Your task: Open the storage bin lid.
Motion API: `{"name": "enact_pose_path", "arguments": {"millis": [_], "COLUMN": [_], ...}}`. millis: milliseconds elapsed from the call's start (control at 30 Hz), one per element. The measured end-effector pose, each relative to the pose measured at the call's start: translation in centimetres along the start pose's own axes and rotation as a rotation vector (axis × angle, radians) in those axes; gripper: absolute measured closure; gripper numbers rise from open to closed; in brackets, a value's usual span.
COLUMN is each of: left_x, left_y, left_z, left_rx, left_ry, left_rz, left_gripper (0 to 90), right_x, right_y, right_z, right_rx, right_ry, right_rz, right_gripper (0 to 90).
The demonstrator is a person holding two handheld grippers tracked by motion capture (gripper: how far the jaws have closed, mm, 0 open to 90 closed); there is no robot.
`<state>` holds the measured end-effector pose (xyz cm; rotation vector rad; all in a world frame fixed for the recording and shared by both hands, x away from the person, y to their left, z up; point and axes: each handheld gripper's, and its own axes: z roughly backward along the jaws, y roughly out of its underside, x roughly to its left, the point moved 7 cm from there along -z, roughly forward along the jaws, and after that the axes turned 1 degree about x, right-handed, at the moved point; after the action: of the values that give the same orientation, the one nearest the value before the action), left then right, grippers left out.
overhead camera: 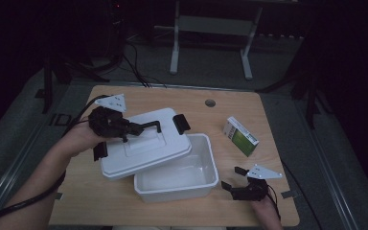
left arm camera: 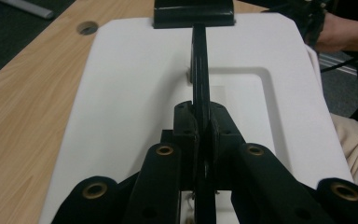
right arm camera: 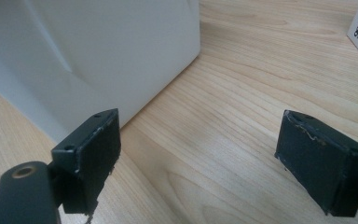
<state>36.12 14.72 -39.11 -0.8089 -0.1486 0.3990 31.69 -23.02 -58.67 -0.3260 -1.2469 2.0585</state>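
Altogether: one lid [overhead camera: 146, 143], one bin [overhead camera: 191, 175], one carton [overhead camera: 240, 136].

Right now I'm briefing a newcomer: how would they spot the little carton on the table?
Start at the wooden table and find the open white bin. Right of it, lying apart, is the small carton, the one white-and-green thing there.

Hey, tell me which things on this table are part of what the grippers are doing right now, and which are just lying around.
In the job:
- white lid, held by its black handle in the shut left gripper
- white tub, open, lid partly over it
- right gripper, open, beside the tub

Lying about:
- green and white carton, off to the tub's right
- wooden table, with its round hole
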Motion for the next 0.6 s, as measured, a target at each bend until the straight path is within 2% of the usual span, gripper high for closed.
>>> {"name": "enact_pose_path", "arguments": {"millis": [300,333,433,467,567,600], "left_x": [1.6,2.0,2.4,2.8,3.0,3.3], "left_y": [2.1,2.7,3.3,4.1,4.8,5.4], "left_z": [2.2,2.7,3.2,3.8,4.3,4.7], "left_rx": [-0.026,-0.030,-0.034,-0.039,-0.039,-0.041], "left_ry": [-0.059,-0.071,-0.084,-0.100,-0.114,-0.122], "left_rz": [0.056,0.076,0.091,0.109,0.116,0.132], "left_gripper": [83.8,83.8,83.8,83.8,83.8,83.8], "right_x": [0.0,0.0,0.0,0.0,0.0,0.0], "right_y": [0.0,0.0,0.0,0.0,0.0,0.0], "right_z": [0.0,0.0,-0.1,-0.1,-0.1,-0.1], "right_rx": [0.002,0.004,0.004,0.005,0.005,0.004], "right_ry": [0.003,0.003,0.003,0.004,0.004,0.003], "right_rz": [-0.001,0.000,-0.001,0.000,0.001,0.001], "right_gripper": [13.5,13.6,13.6,13.6,13.6,13.5]}}
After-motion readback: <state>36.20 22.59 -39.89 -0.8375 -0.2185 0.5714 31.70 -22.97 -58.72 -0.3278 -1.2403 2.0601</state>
